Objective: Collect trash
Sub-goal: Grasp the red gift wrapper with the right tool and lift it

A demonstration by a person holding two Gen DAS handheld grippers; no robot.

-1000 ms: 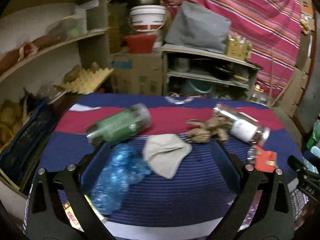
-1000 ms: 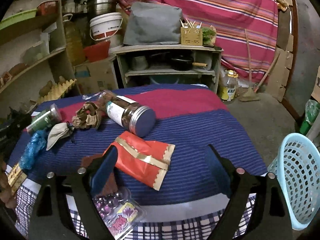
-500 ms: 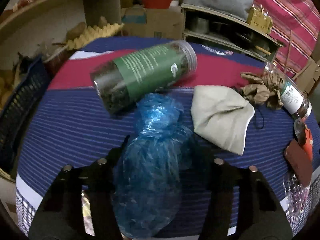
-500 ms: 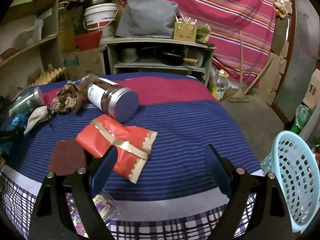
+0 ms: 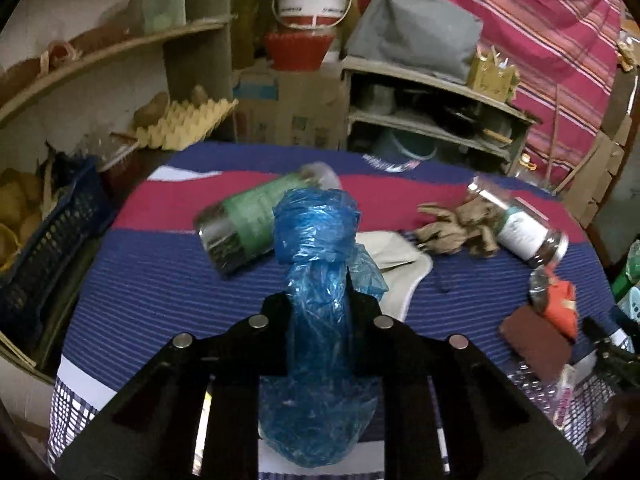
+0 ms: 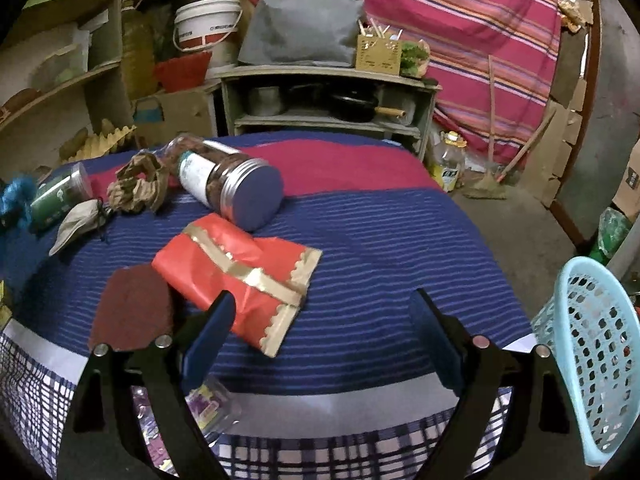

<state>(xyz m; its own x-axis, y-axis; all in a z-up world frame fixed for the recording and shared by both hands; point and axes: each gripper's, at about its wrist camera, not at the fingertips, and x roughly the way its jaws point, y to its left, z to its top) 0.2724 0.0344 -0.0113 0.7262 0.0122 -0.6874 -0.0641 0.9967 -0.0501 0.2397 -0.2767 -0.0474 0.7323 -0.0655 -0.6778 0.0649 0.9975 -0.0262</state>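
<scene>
Jaws on your left gripper (image 5: 318, 300) are clamped on the blue plastic bag (image 5: 316, 276), pinched at its waist. Left wrist view: bag's long axis runs straight ahead along the fingers, knotted top pointing away, bulk hanging below the jaws; it appears lifted off the striped cloth (image 5: 168, 292). Beyond it lie the green-label jar (image 5: 248, 220), beige pouch (image 5: 396, 252), crumpled brown paper (image 5: 452, 228).

Right wrist view: your right gripper (image 6: 320, 336) has jaws spread wide, nothing between them. Red wrapper (image 6: 236, 276) lies just ahead, left of centre, long axis slanting across the jaw line. Light-blue basket (image 6: 592, 344) stands off the table's right edge, nearer your right hand. Judgement: the held bag must travel rightward across the table to reach it.
</scene>
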